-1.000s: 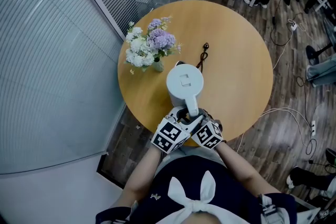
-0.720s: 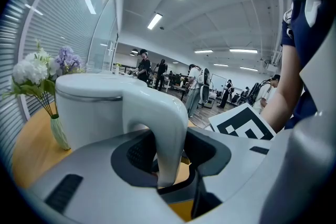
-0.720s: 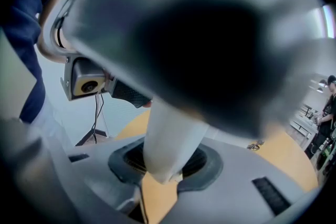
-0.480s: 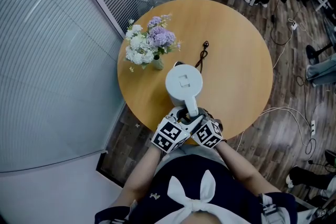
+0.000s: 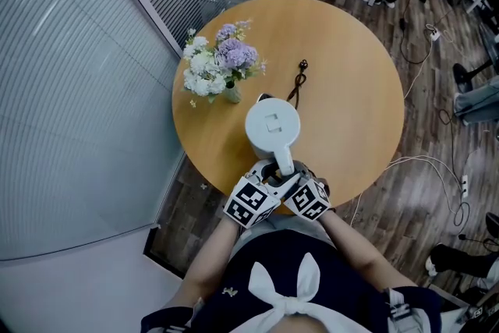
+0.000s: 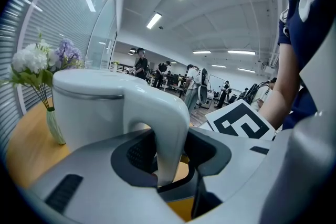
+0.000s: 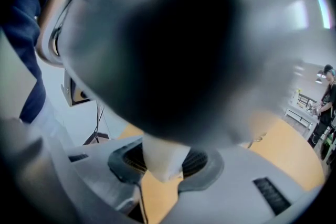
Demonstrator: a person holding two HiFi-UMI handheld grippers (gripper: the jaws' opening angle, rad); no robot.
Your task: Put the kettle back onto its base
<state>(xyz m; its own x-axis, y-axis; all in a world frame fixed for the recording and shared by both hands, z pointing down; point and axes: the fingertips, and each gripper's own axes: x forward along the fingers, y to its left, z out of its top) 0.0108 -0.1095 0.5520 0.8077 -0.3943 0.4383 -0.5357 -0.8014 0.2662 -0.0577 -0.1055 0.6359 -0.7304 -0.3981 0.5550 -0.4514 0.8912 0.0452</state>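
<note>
The round table (image 5: 351, 51) looks just as it did a second ago. The white kettle (image 5: 273, 125) stands on it in the same spot, its body straight ahead of both sets of jaws. The left gripper (image 6: 169, 162) is clamped on the kettle's handle (image 6: 168, 118), a pad on either side. The right gripper (image 7: 164, 162) has the handle's lower end between its jaws, which have just eased a little wider, though the pads look to be touching it. Beyond the jaws a black cord (image 5: 299, 82) runs in under the kettle. I can't see the base, but I'd guess the kettle is seated and the release is starting.
</note>
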